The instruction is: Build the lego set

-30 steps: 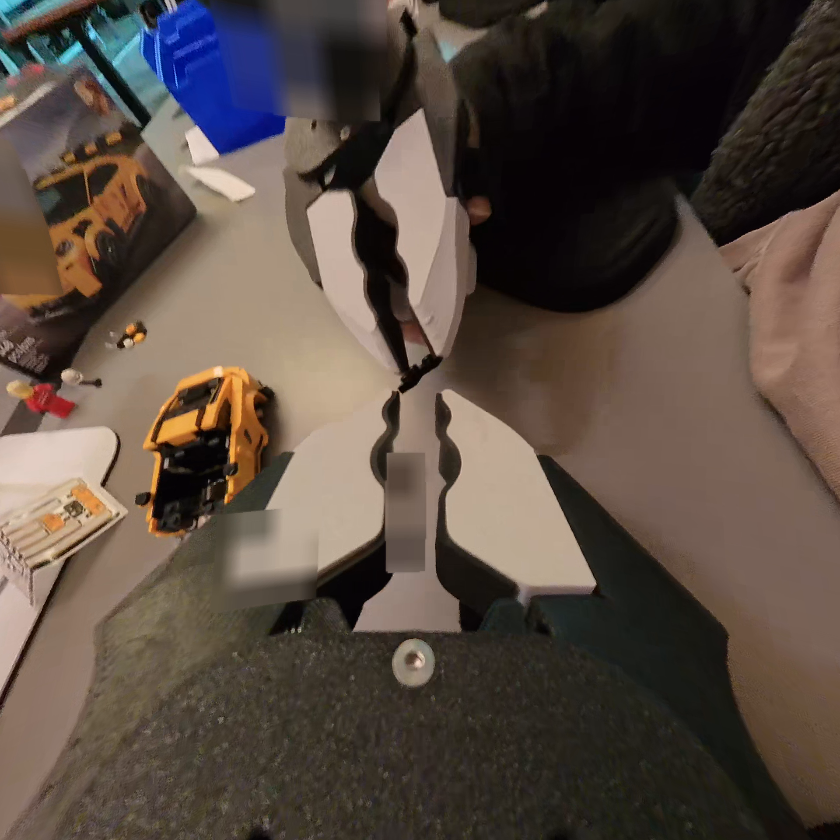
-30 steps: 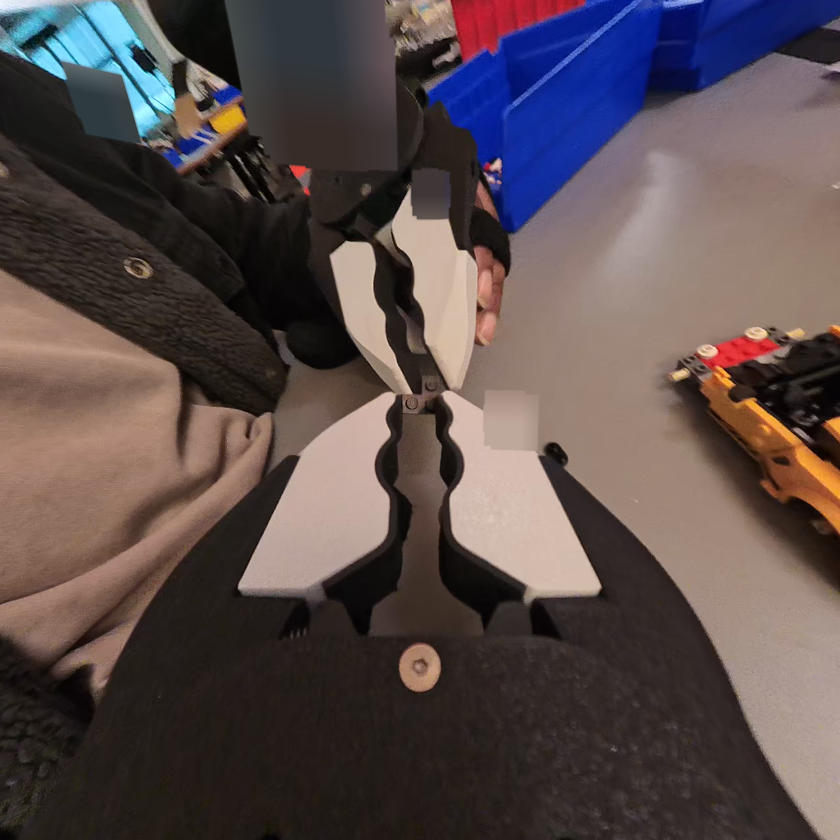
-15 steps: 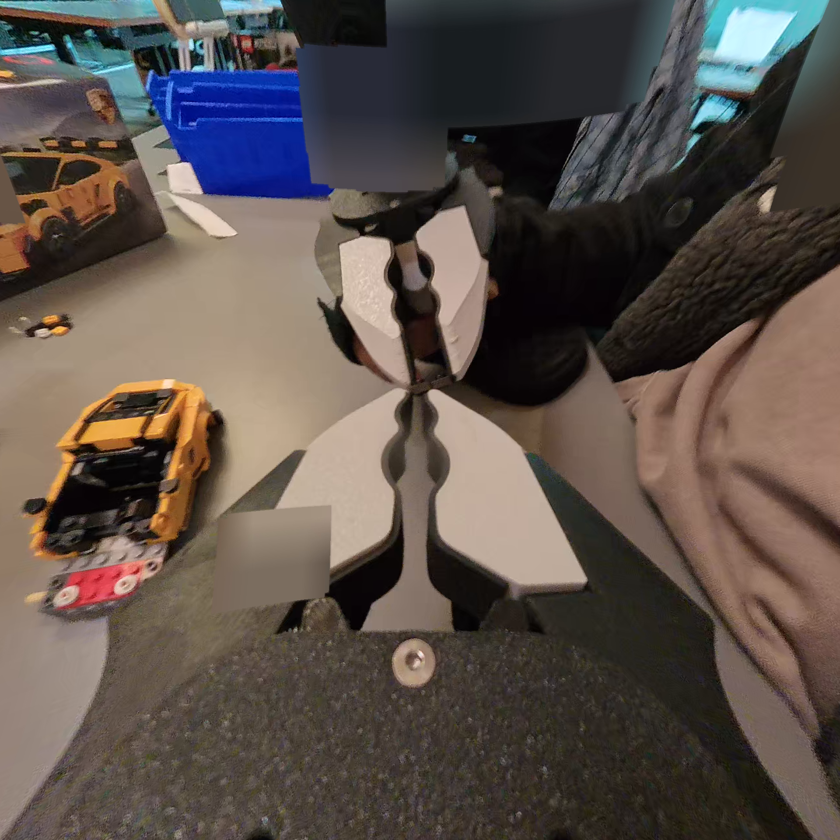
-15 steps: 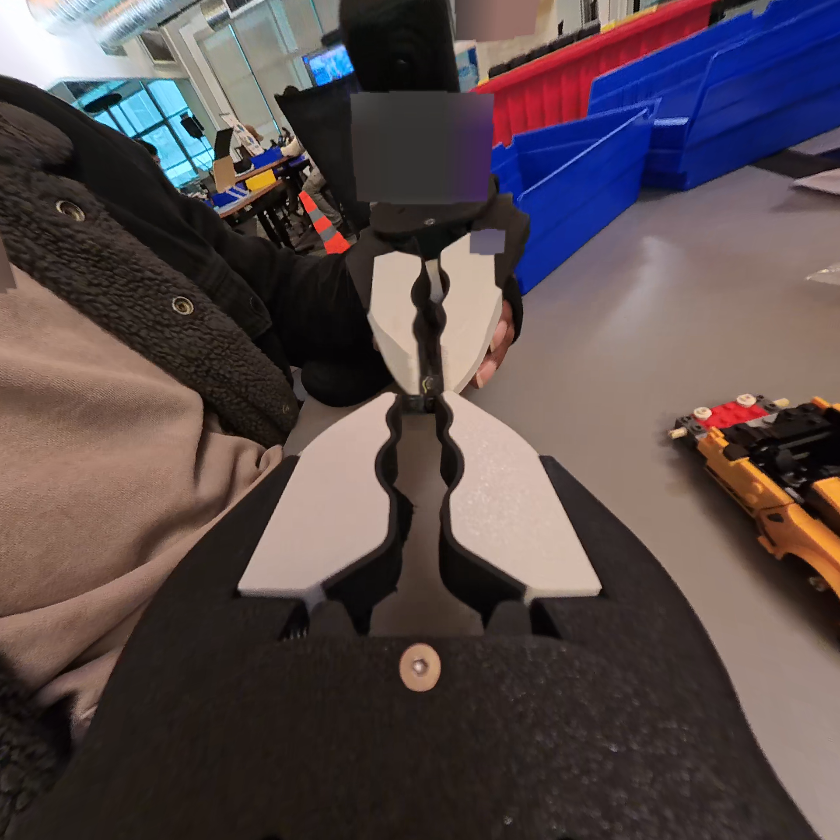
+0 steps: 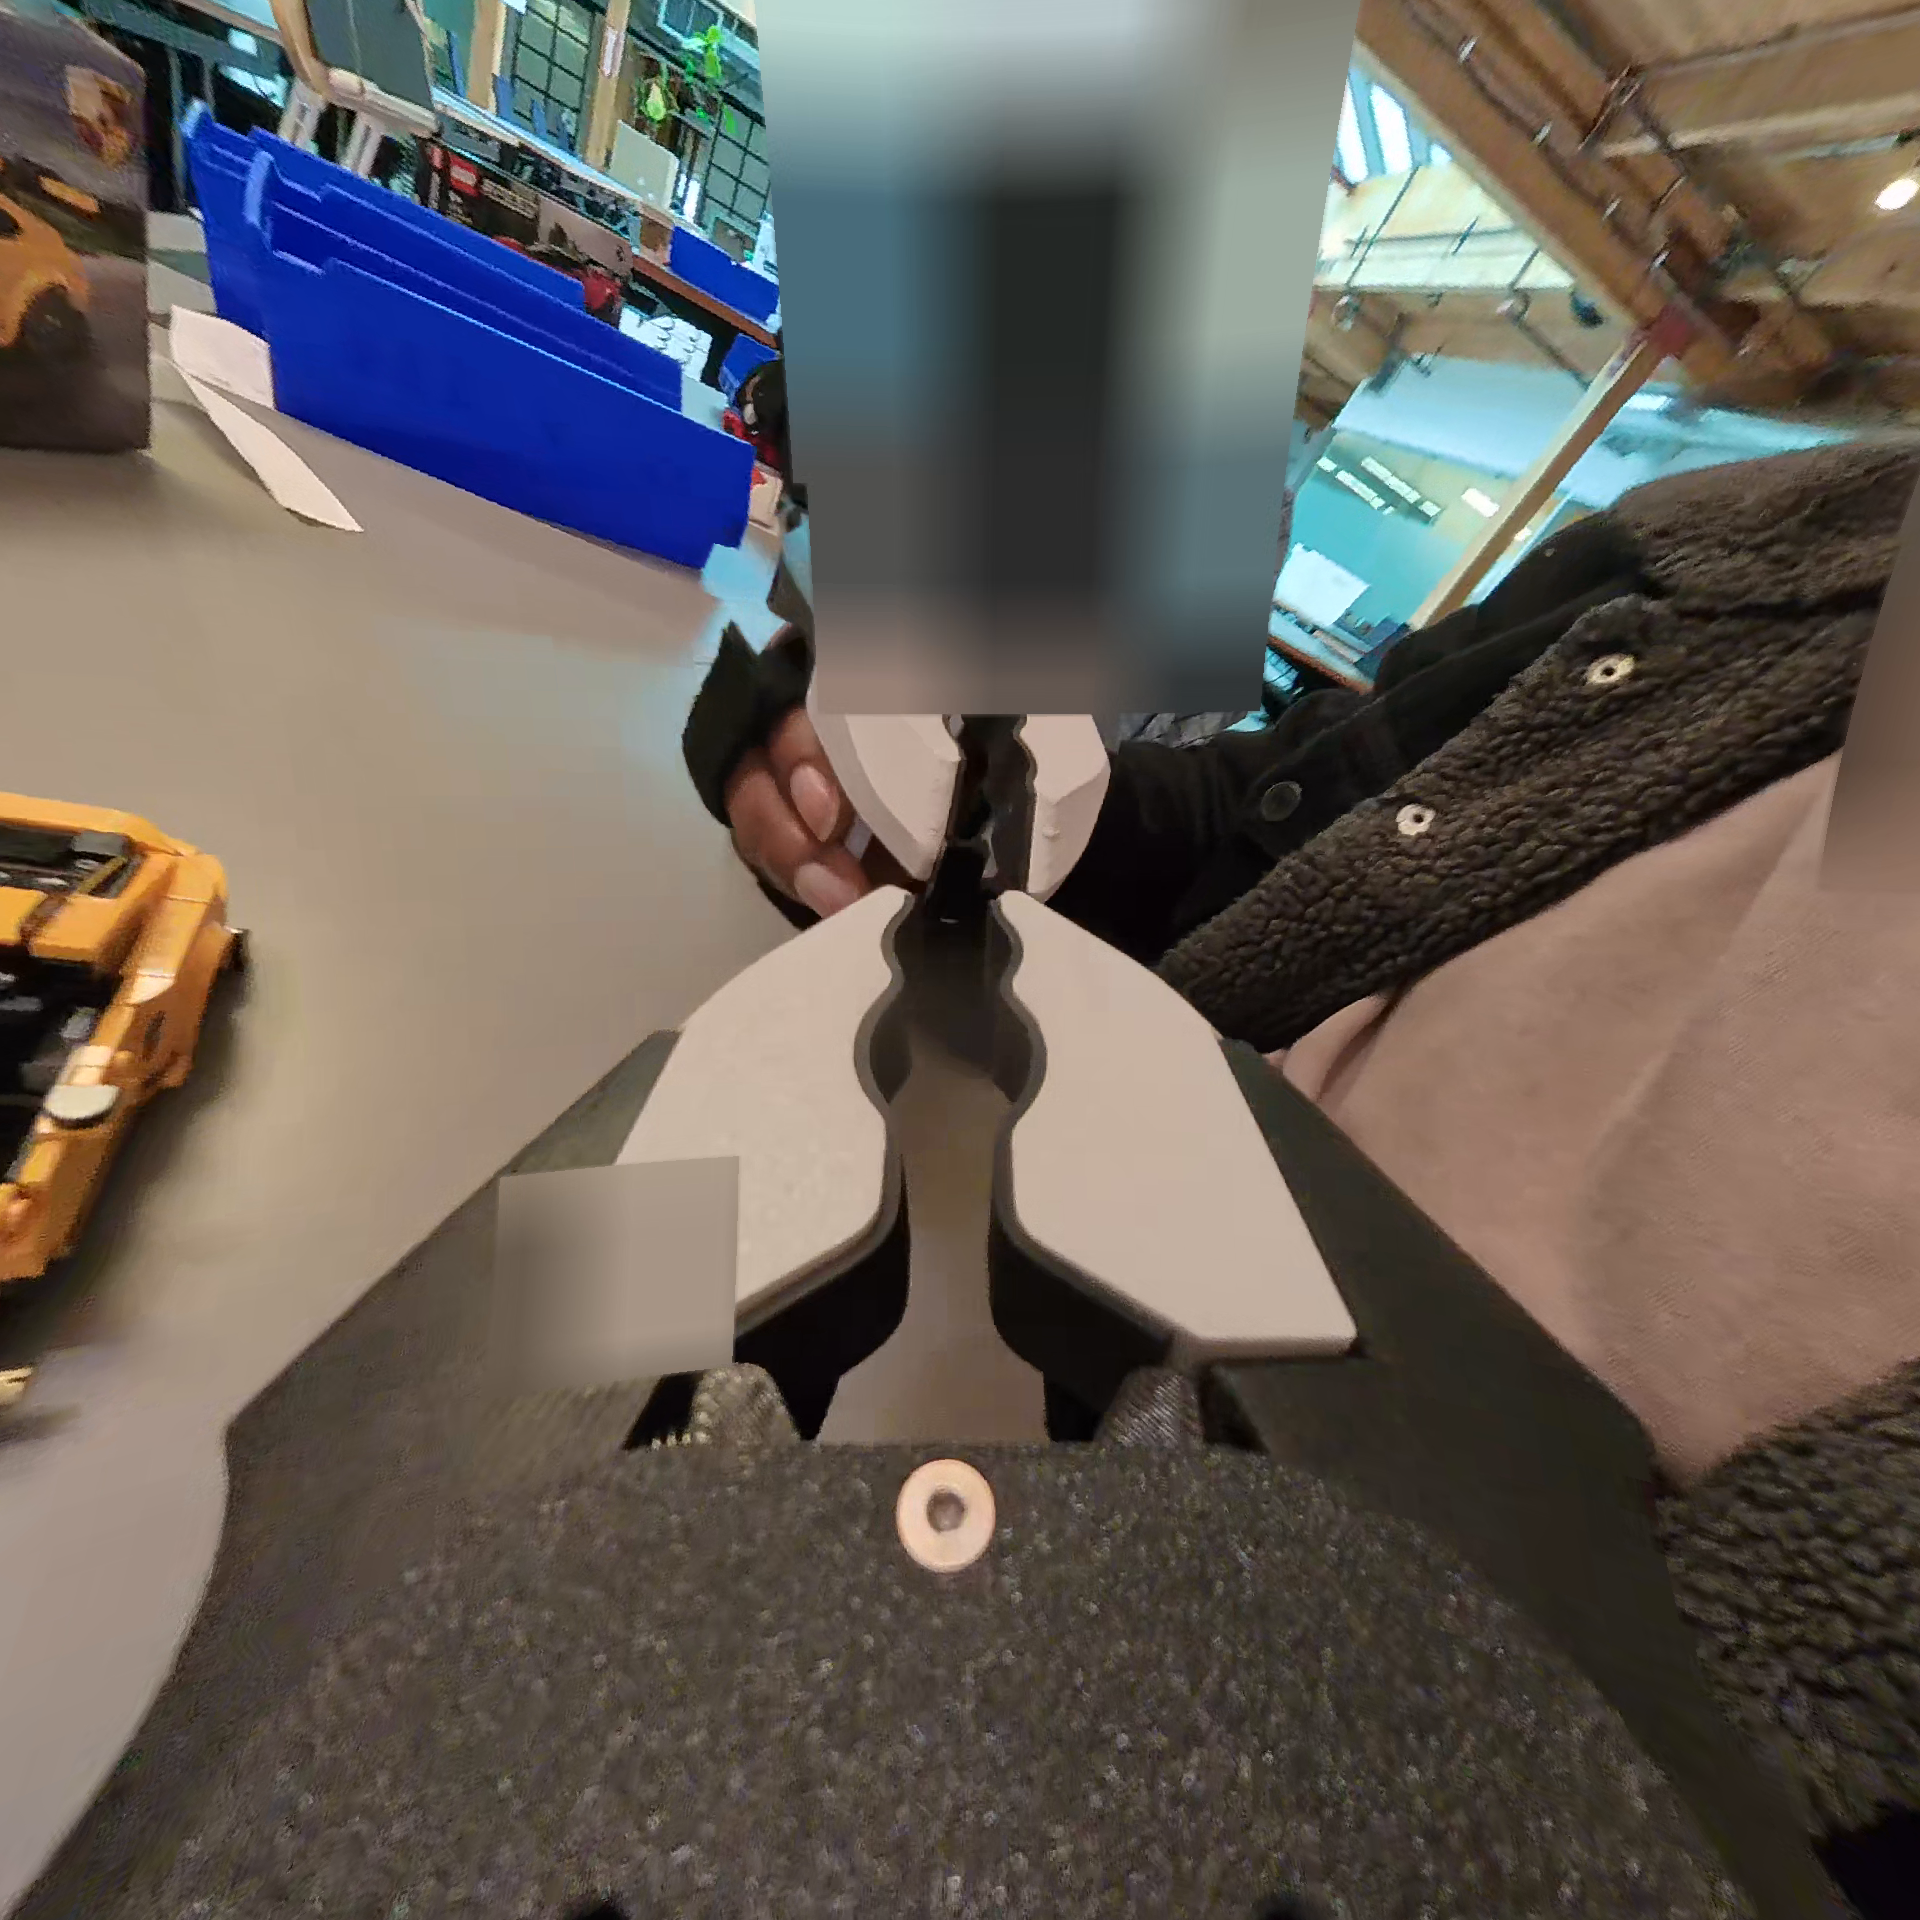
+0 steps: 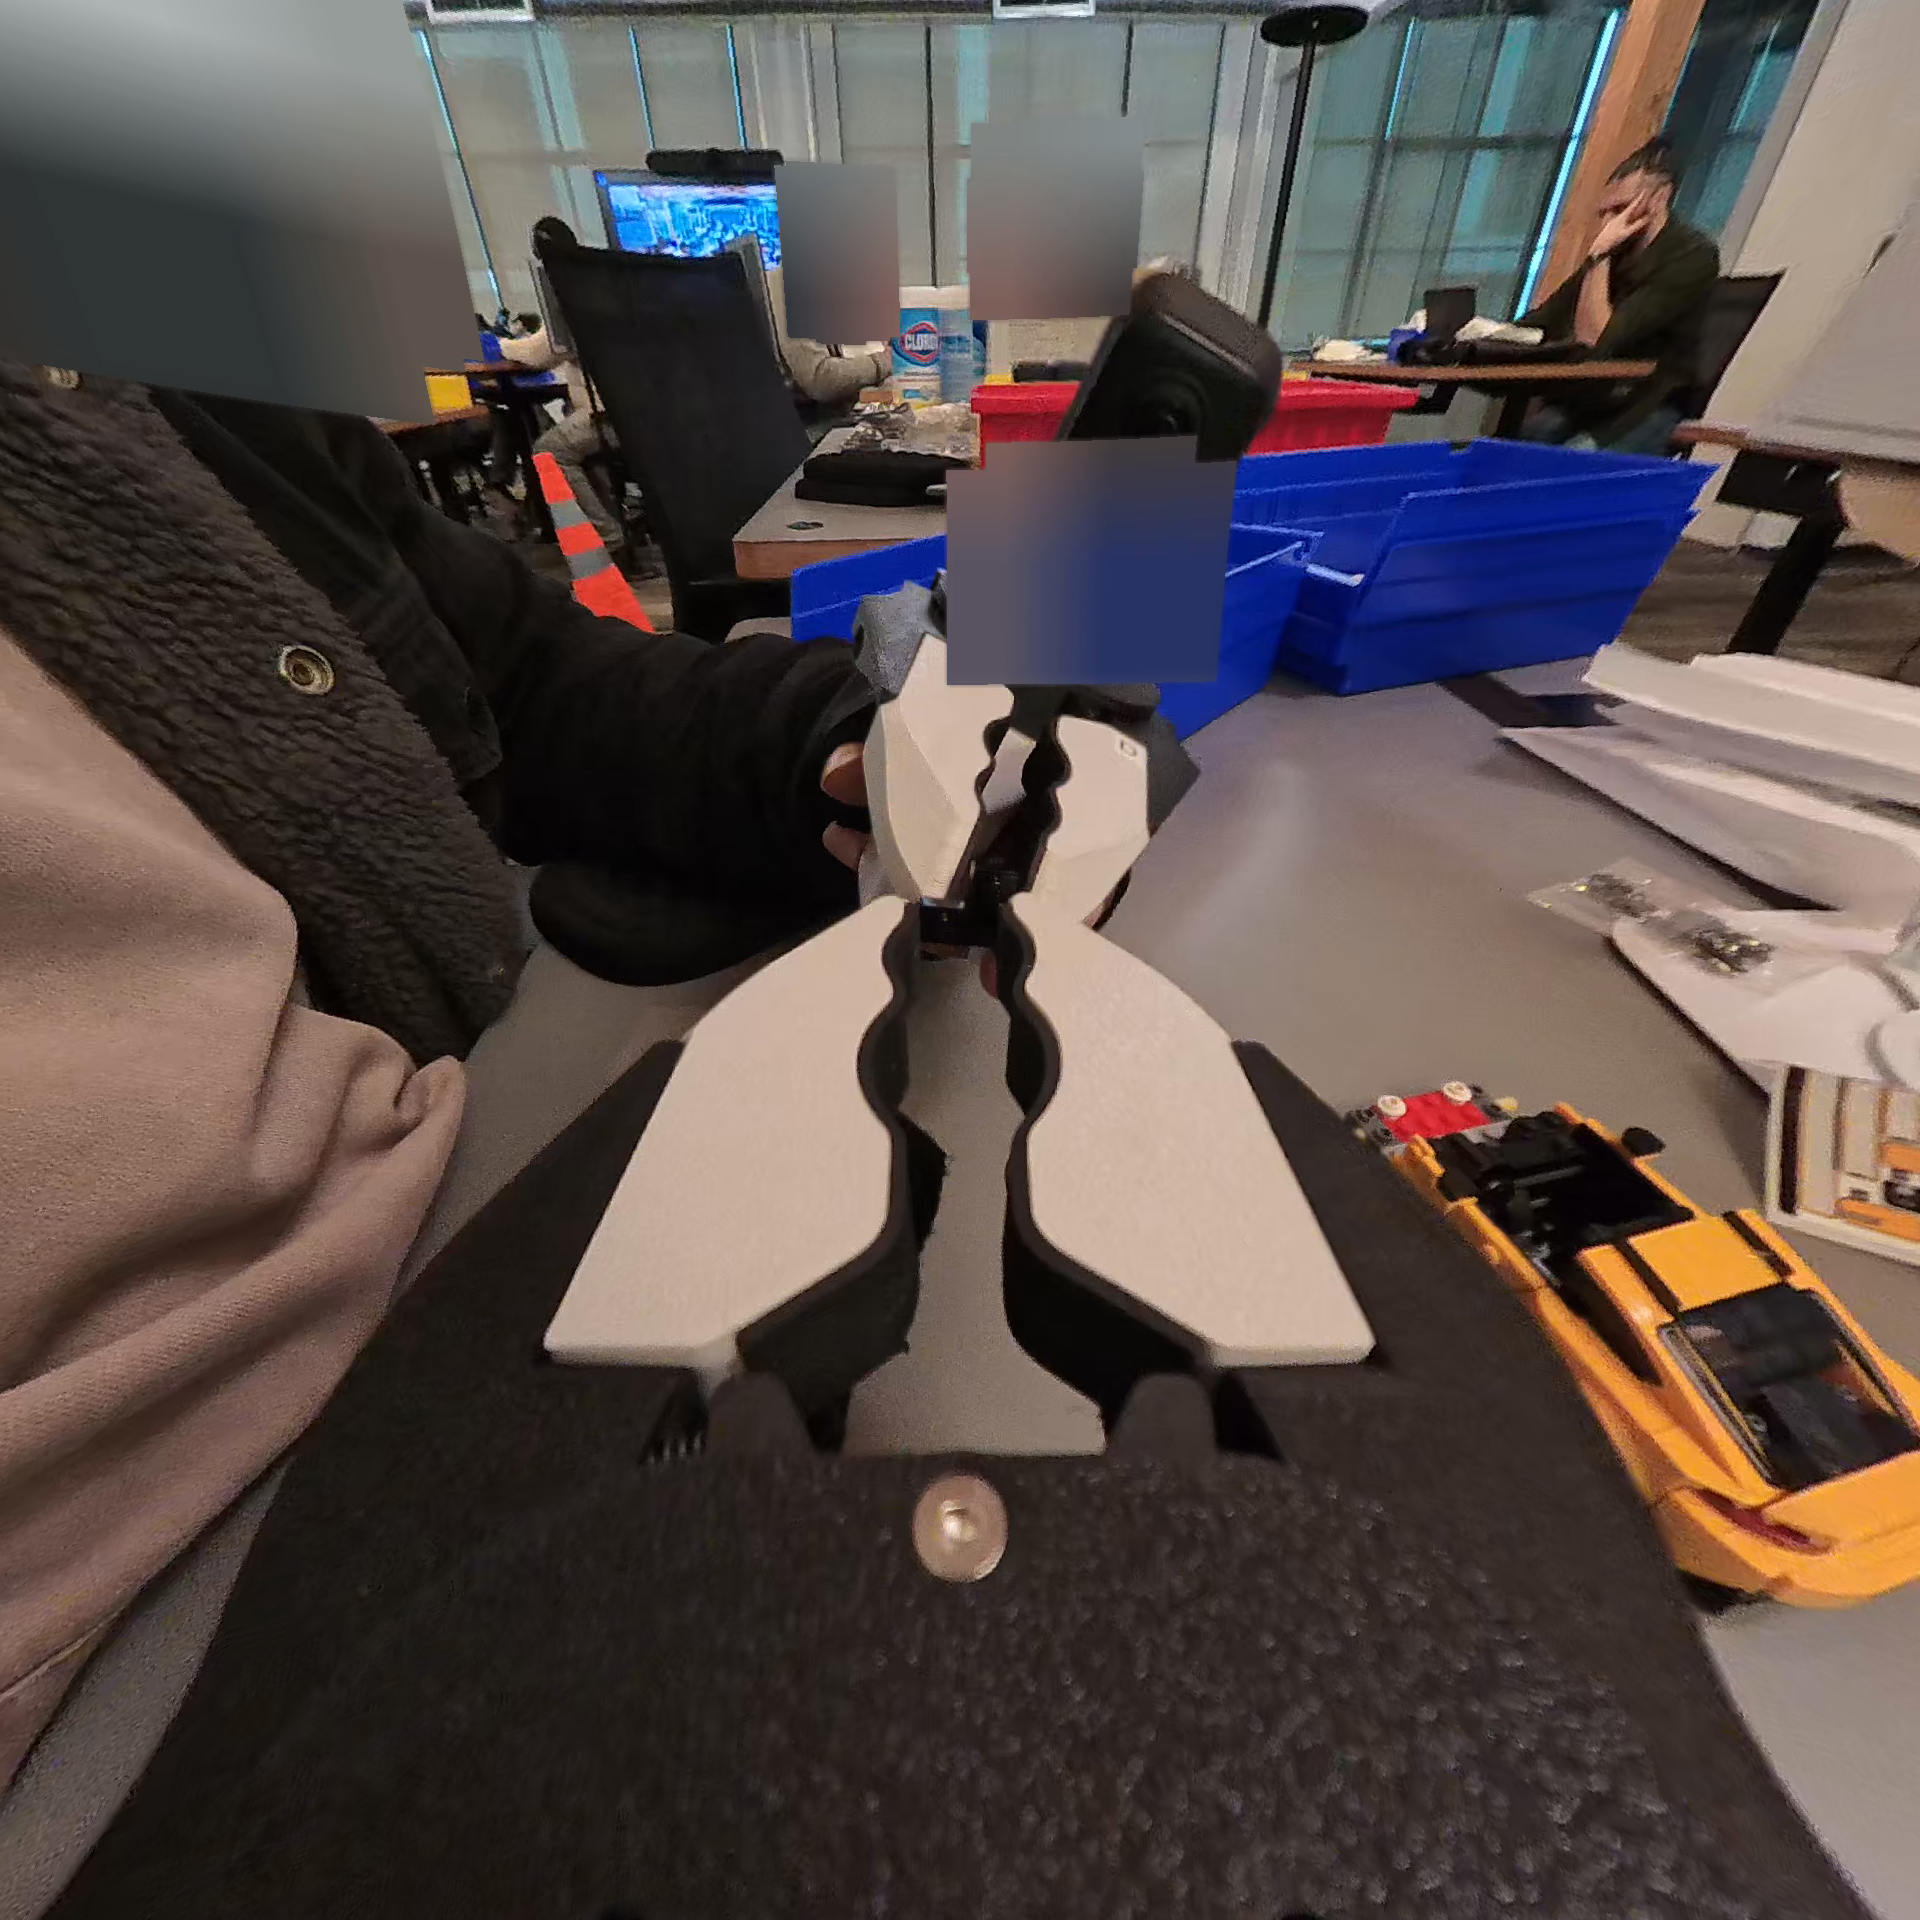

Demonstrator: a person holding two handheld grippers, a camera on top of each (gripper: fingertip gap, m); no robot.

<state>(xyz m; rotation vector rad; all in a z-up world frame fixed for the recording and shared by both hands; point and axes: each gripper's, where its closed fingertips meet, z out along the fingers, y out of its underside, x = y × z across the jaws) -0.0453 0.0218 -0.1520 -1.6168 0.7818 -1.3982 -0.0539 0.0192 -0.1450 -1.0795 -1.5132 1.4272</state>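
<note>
My two grippers meet tip to tip above the grey table [image 5: 436, 727]. In the left wrist view my left gripper [image 5: 951, 912] is shut on a small black lego piece [image 5: 958, 885], and the right gripper faces it. In the right wrist view my right gripper [image 6: 956, 927] is shut on the small black piece [image 6: 943, 925], which touches a dark studded part [image 6: 992, 881] in the left gripper's tips. The partly built yellow lego car [image 5: 83, 1018] lies on the table at the left, and it also shows in the right wrist view [image 6: 1704, 1351] at the right, red plates at its end.
Blue bins [image 5: 468, 395] stand at the back, also in the right wrist view [image 6: 1455, 561]. The set's box [image 5: 62, 239] is far left. White paper [image 6: 1766, 769], clear parts bags [image 6: 1662, 925] and a sheet [image 6: 1860, 1174] lie right. The person's jacket [image 6: 208, 727] is close. Left and right tips are no more than a few centimetres apart. Left tips and right tips are each some 15 cm from the partly built yellow lego car [image 5: 83, 1018].
Both grippers have risen and tilted up from the table, staying tip to tip. The left jaws have closed onto the small black piece. The car has not moved.
</note>
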